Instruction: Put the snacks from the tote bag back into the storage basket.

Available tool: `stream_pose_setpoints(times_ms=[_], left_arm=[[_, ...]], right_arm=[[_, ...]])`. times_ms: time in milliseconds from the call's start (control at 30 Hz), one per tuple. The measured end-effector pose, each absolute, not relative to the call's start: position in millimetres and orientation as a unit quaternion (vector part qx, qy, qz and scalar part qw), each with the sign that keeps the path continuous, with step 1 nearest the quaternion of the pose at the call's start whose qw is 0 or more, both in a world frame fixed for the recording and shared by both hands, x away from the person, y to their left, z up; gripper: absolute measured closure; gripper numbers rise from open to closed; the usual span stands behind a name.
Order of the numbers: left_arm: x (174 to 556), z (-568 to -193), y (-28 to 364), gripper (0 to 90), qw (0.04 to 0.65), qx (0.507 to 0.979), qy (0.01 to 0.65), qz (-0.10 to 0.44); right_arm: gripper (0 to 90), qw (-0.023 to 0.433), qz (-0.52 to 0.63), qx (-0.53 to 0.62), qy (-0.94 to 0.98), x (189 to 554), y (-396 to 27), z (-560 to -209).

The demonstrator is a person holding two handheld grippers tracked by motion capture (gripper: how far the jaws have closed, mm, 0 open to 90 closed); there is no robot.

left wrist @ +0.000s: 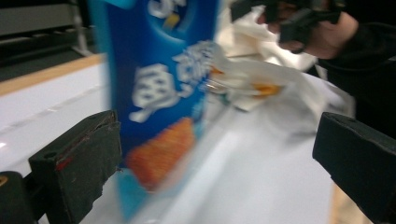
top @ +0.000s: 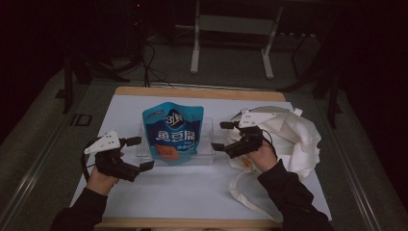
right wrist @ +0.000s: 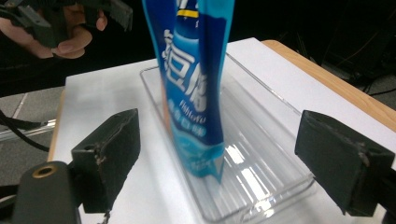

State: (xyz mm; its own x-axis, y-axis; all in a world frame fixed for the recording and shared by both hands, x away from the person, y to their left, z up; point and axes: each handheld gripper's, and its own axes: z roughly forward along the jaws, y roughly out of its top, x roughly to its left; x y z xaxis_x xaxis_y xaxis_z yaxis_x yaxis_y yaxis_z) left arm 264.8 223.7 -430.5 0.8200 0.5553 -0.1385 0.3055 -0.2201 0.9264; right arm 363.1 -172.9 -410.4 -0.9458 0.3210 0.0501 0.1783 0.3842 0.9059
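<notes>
On the white surface [top: 192, 192] a blue snack bag [top: 173, 132] stands upright inside a clear plastic tray [top: 207, 144], right in the middle; a cream cloth bag [top: 293, 134] lies crumpled to the right of the tray, close by. The left hand-held gripper [top: 137, 153] sits just left of the tray with its jaws wide apart and nothing in them; the right hand-held gripper [top: 222, 135] sits just right of the tray, over the edge of the cloth bag, also wide open and holding nothing. From the left gripper view the snack bag [left wrist: 159, 102] stands near one black pad, not pressed by it; from the right gripper view the snack bag [right wrist: 196, 93] stands between the two pads, with a gap on each side, in the tray [right wrist: 261, 182]. The job looks like moving the snack bag to the cloth bag; to do it well, come in slow and pinch the snack bag near the top, where it is flat; squeeze softly so the snacks do not get crushed; lift straight up so the light tray does not slide or tip; use the other hand-held gripper to hold the cloth bag's mouth open.
</notes>
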Motion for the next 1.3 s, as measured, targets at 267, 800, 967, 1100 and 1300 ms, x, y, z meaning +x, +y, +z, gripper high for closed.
stream_pose_setpoints(times_ms=[267, 800, 967, 1100, 1300], left_arm=[[247.3, -436.6, 198.9, 1.6, 0.568, 0.783, 0.24, 0.082], [243.2, -447.0, 143.8, 1.6, 0.568, 0.803, 0.176, 0.028], [243.1, -447.3, 127.9, 1.6, 0.566, 0.809, 0.155, 0.013], [245.1, -449.6, 115.5, 1.6, 0.56, 0.816, 0.143, 0.004], [250.4, -456.9, 97.9, 1.6, 0.553, 0.823, 0.127, -0.009]], right_arm=[[14.3, 0.071, 0.534, 0.15, 0.829, 342.6, -192.6, -412.8], [14.7, 0.062, 0.538, 0.137, 0.829, 298.5, -225.1, -431.0], [14.7, 0.065, 0.535, 0.138, 0.831, 291.2, -232.8, -435.5], [14.7, 0.067, 0.536, 0.137, 0.83, 287.1, -240.2, -438.0], [14.7, 0.068, 0.542, 0.148, 0.825, 282.3, -252.1, -440.8]])
